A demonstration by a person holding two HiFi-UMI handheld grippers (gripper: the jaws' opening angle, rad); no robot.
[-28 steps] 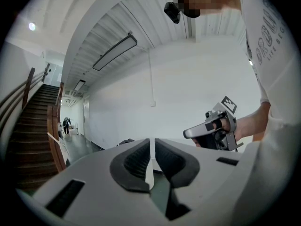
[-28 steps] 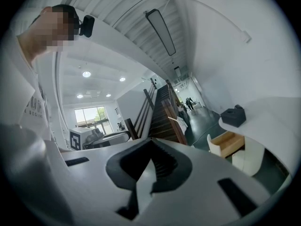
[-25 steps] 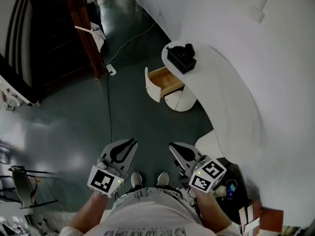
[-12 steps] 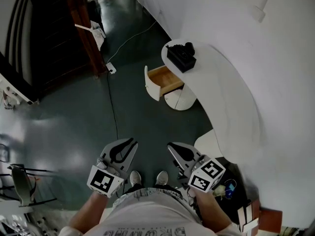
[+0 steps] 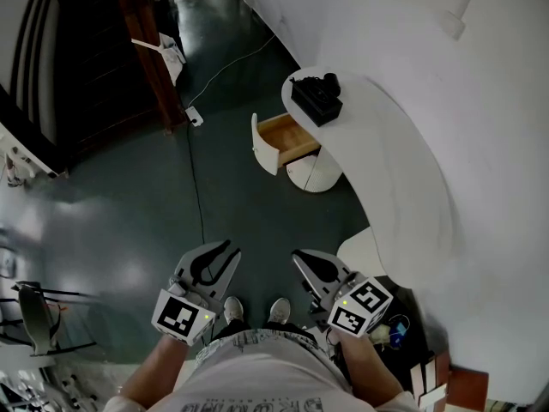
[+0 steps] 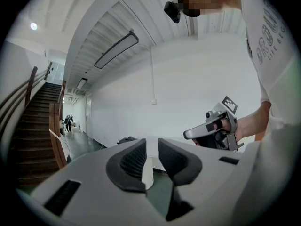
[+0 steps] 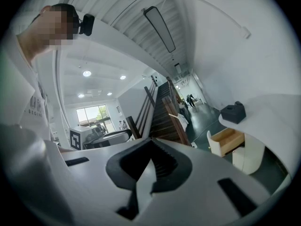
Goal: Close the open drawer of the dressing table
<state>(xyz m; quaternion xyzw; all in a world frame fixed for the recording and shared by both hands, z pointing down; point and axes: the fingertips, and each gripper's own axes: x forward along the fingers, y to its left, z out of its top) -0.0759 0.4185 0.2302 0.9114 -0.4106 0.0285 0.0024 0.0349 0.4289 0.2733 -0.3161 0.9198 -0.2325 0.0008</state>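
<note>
Over the last second almost nothing in the scene has shifted. The one real change is in the left gripper (image 5: 225, 251): its jaws are opening, and its own view shows a clear gap between the pads with nothing in it, so it is released and empty. The right gripper (image 5: 302, 258) is clenched, its pads meeting at the tips on nothing. Both are held close to the person's body at the 6 o'clock edge of the head view, pointing roughly level.

For the task this probably means that the approach has not begun. The drawer (image 5: 287, 140) stands just as far out as before, well apart from both grippers, across bare dark floor (image 5: 129, 221) toward 12 o'clock. It hangs from the curved white dressing table (image 5: 386, 161), under the end where a black box (image 5: 316, 99) sits.

The drawer's white front panel (image 5: 264, 148) faces about 8 o'clock in the head view, with the open wooden tray behind it. Its sliding axis runs from 8 o'clock to 2 o'clock, while the panel's own length lies across that, roughly 11 to 5. Closing it likely calls for a push on the panel toward 2 o'clock. In the right gripper view the drawer shows at about 3 o'clock.
</note>
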